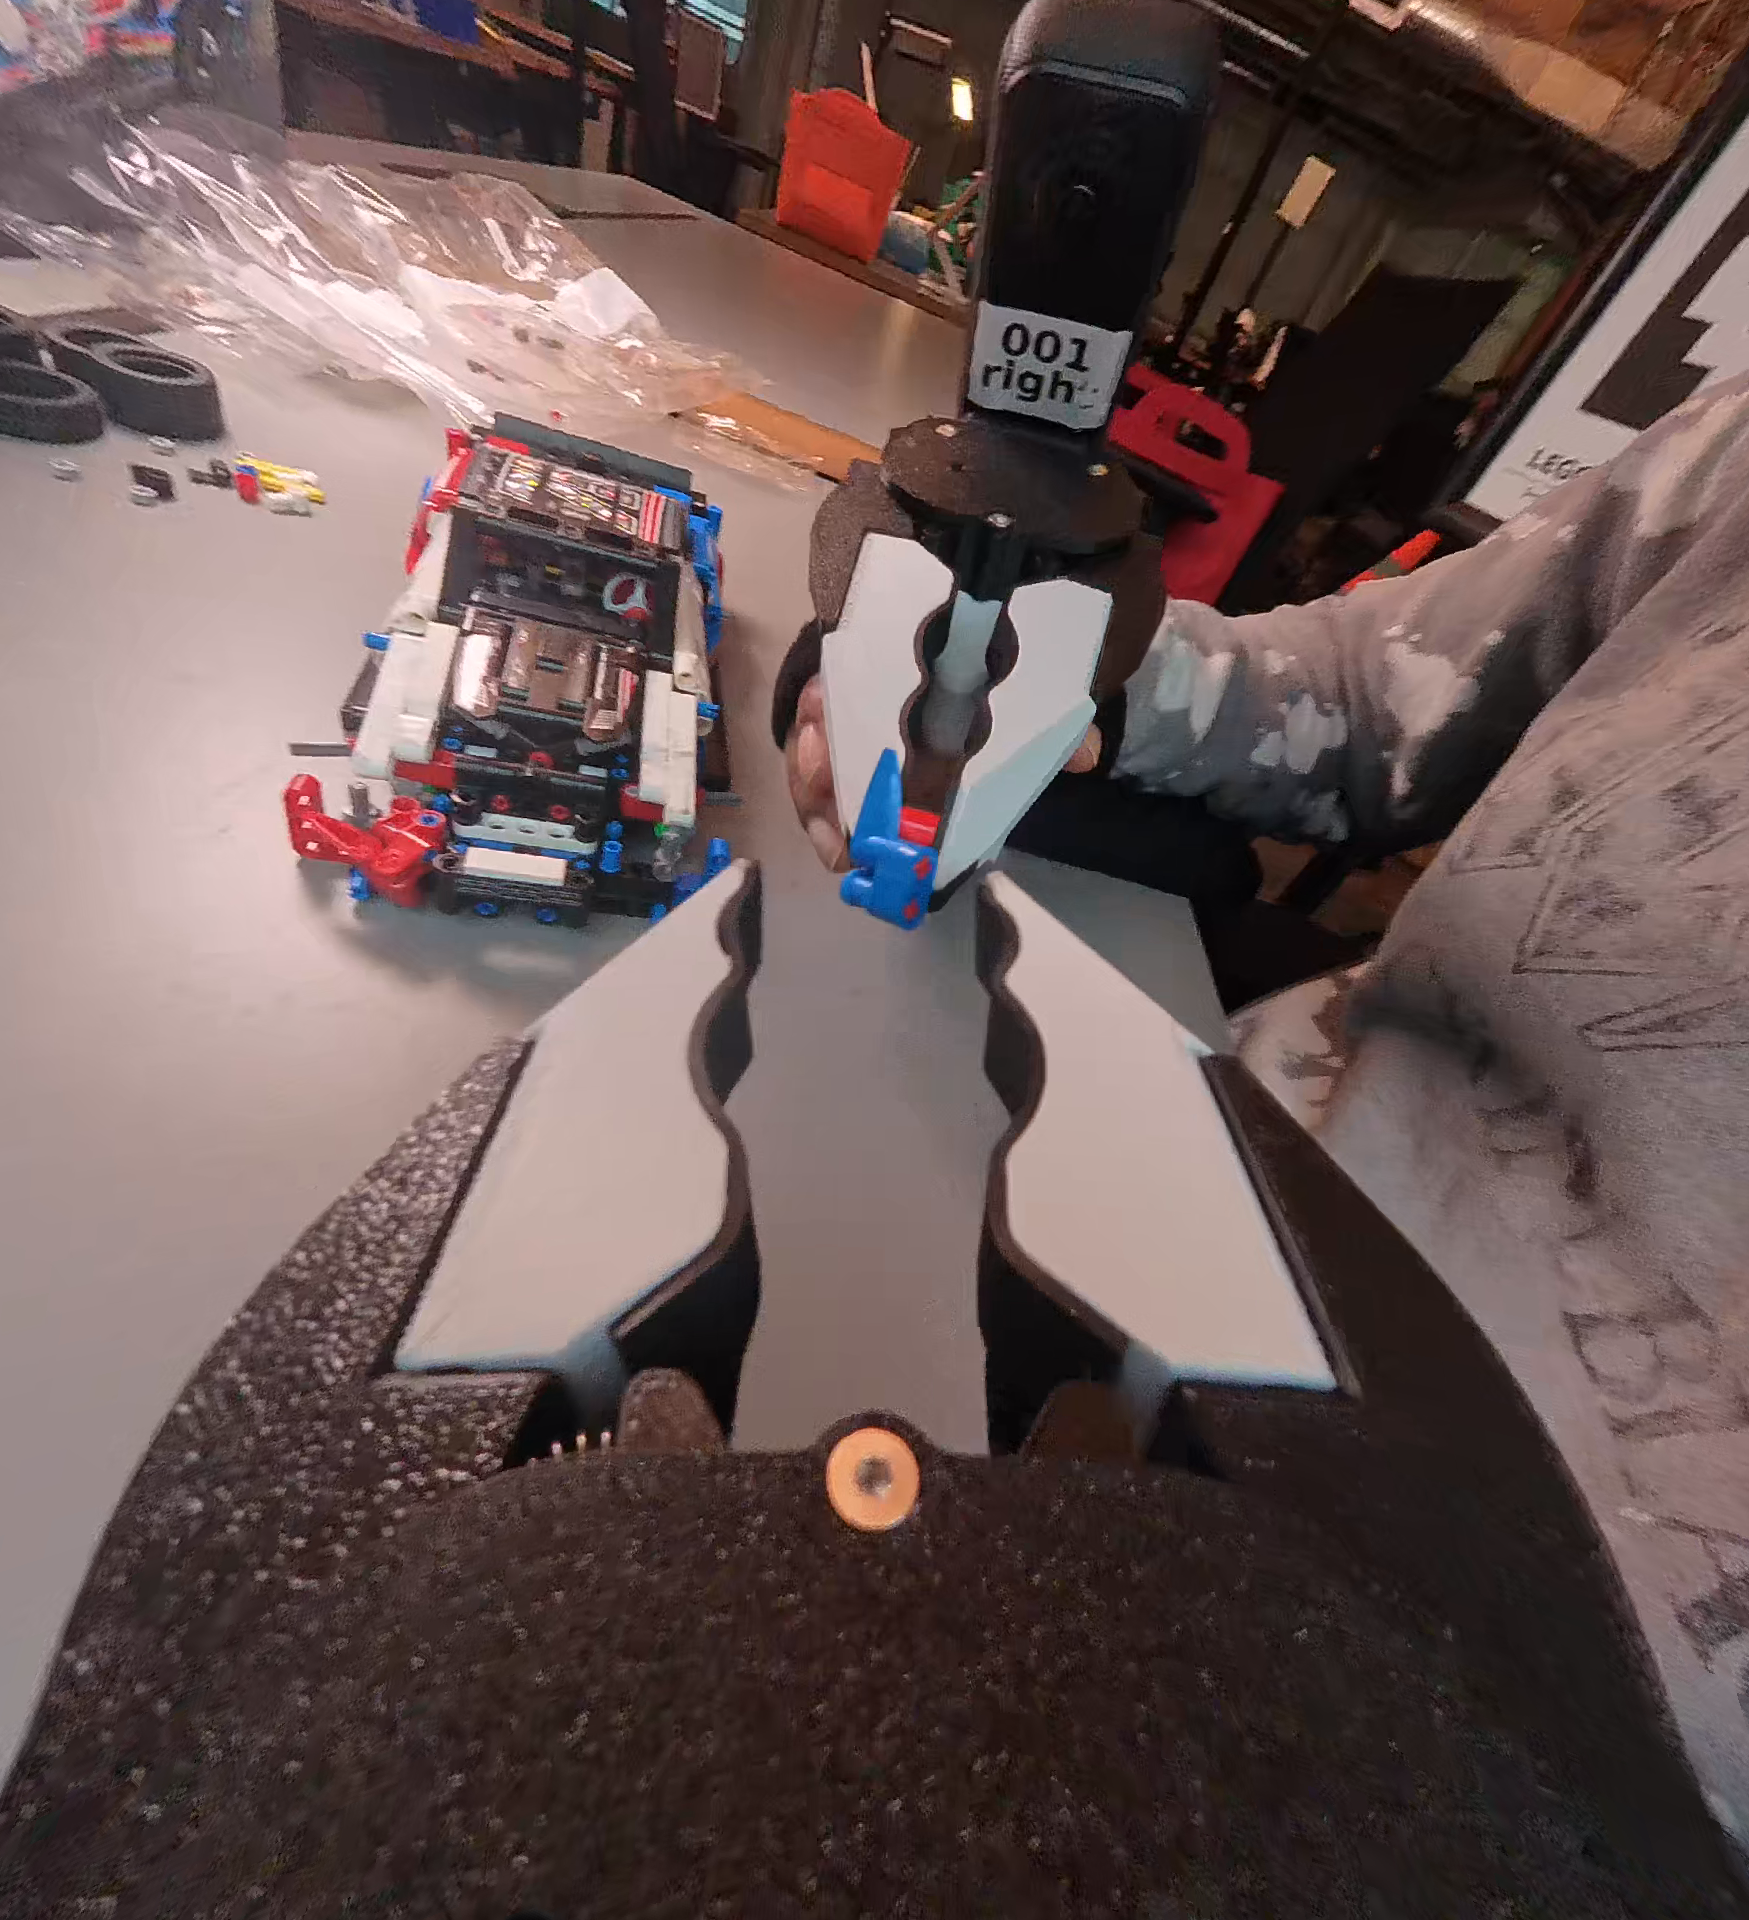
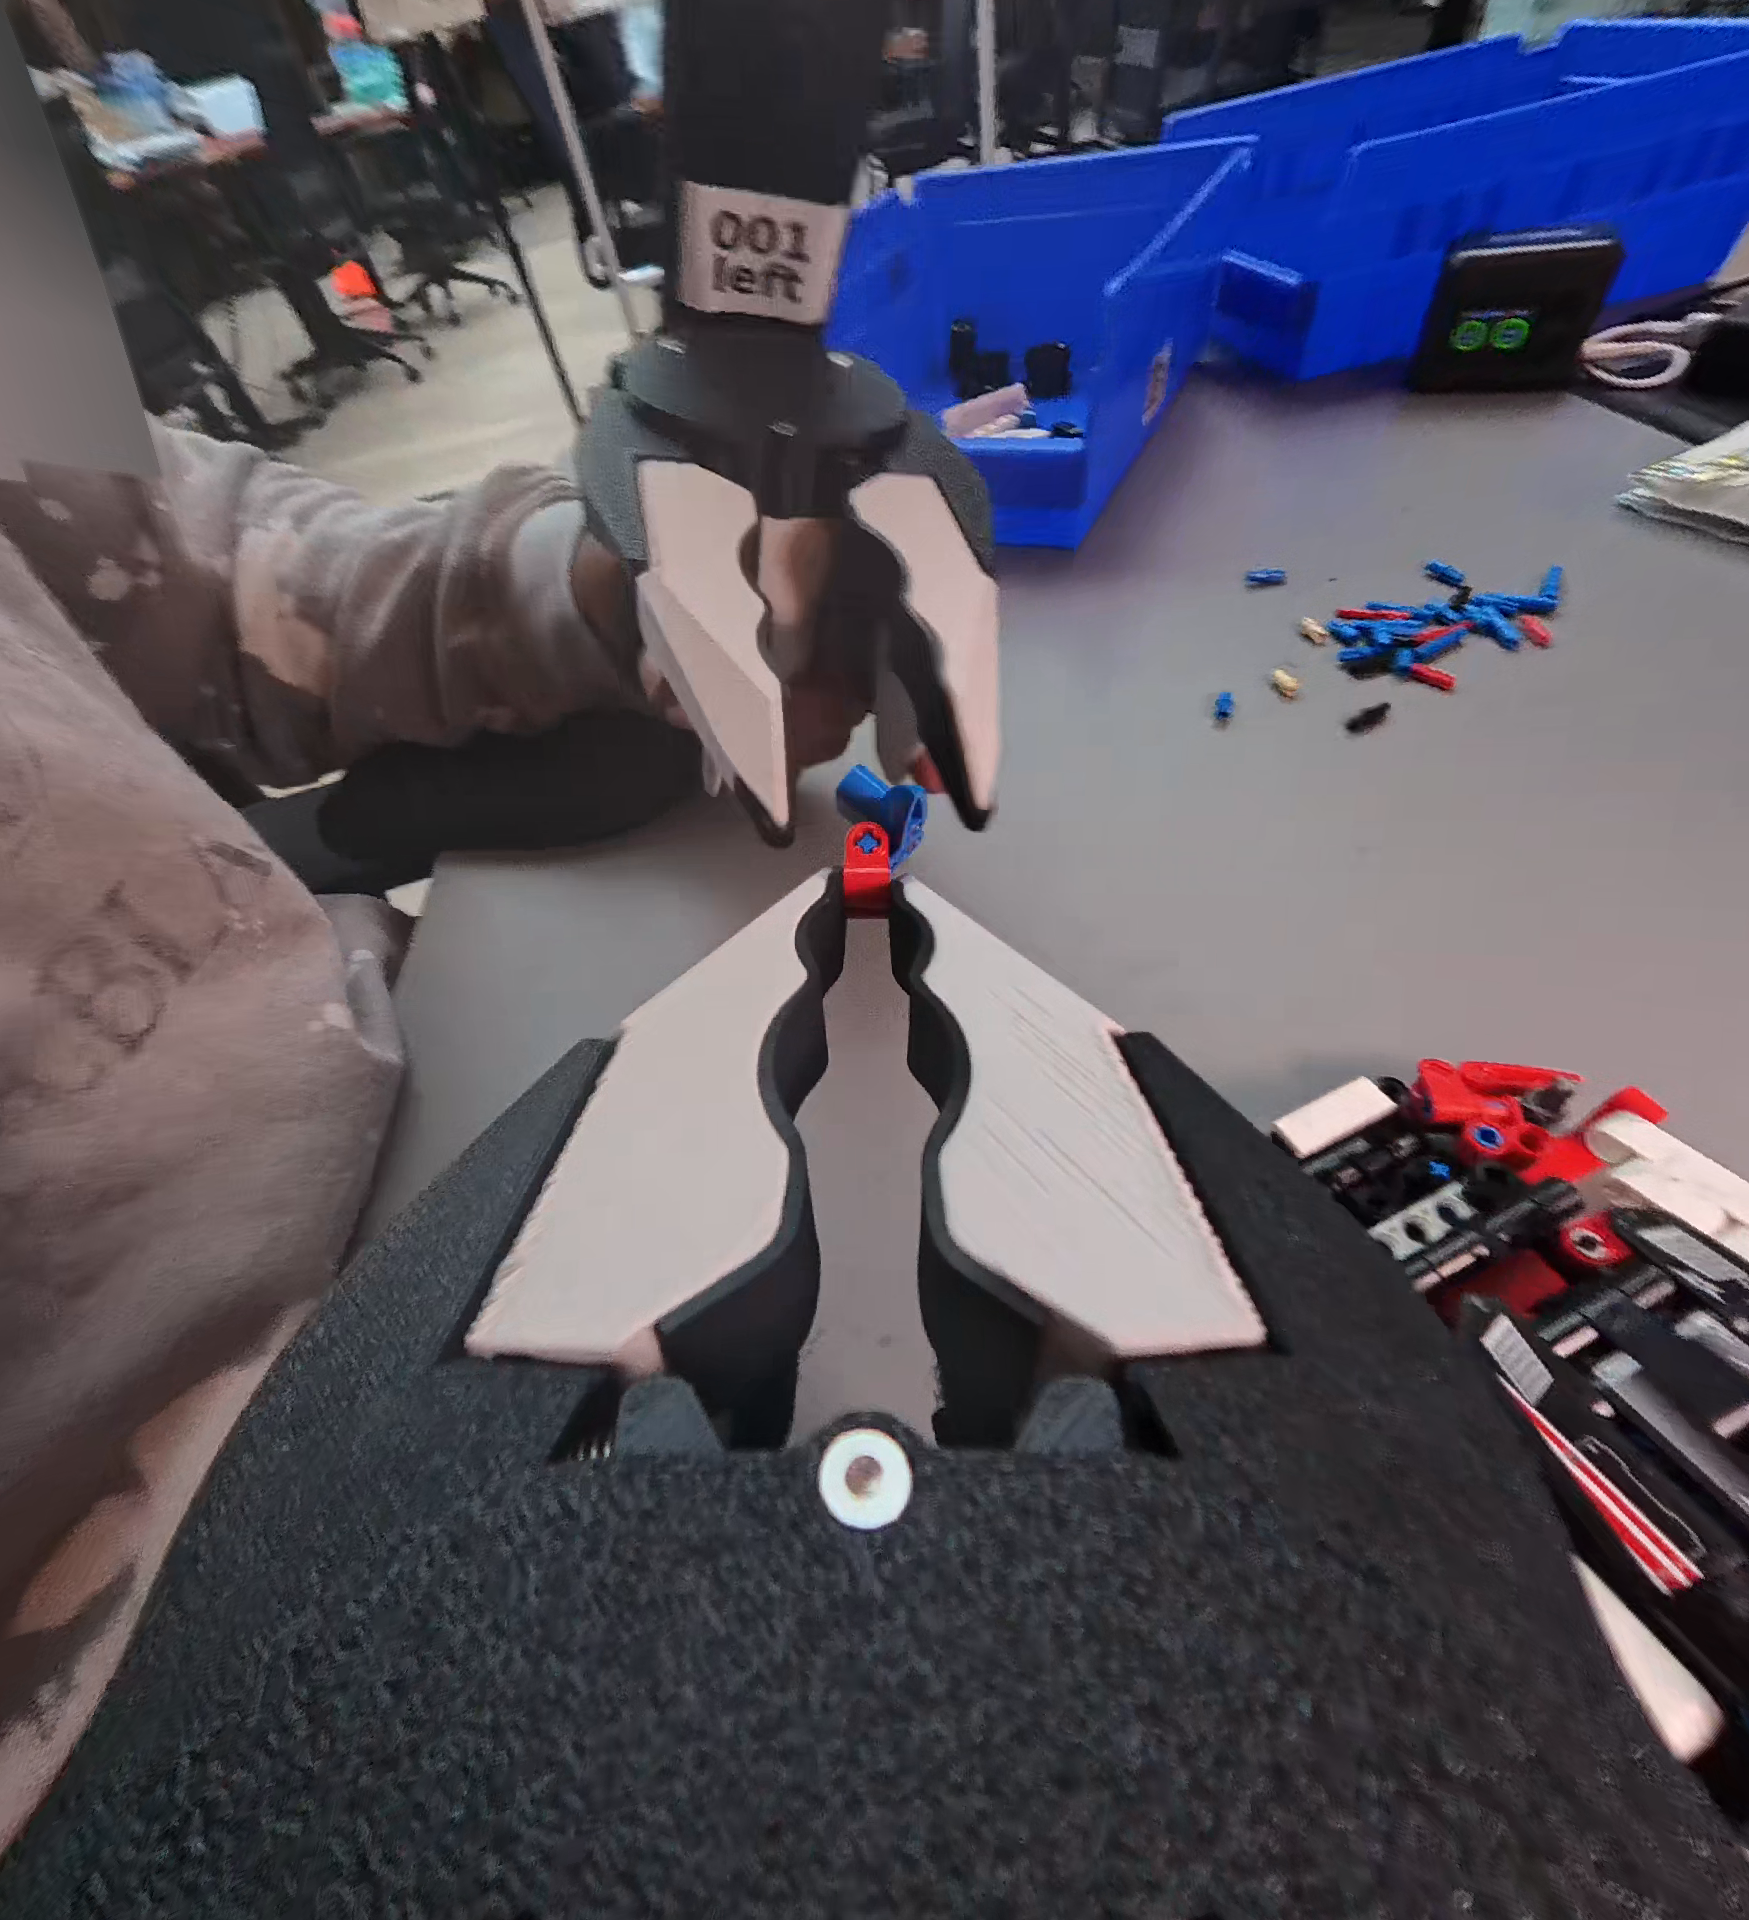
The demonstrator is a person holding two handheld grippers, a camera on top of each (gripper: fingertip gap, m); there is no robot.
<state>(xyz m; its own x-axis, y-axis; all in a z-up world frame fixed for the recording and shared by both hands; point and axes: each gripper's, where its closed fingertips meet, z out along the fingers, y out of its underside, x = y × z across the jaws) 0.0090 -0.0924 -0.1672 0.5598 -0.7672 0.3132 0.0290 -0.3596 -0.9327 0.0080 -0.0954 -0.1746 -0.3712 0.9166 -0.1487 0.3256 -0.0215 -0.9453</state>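
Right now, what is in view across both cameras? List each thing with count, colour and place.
model car: one, white, black, red and blue, on the table left of the tools
tyres: several, black, far left
plastic bags: clear, crumpled, behind the car
storage bins: blue, far side of the table
loose pins: many, mostly blue and red, scattered before the bins
table: one, grey
small red-and-blue part: one, in the right tool's tips
right tool: shut on the part
left tool: open, empty, facing the part
sleeve: grey patterned
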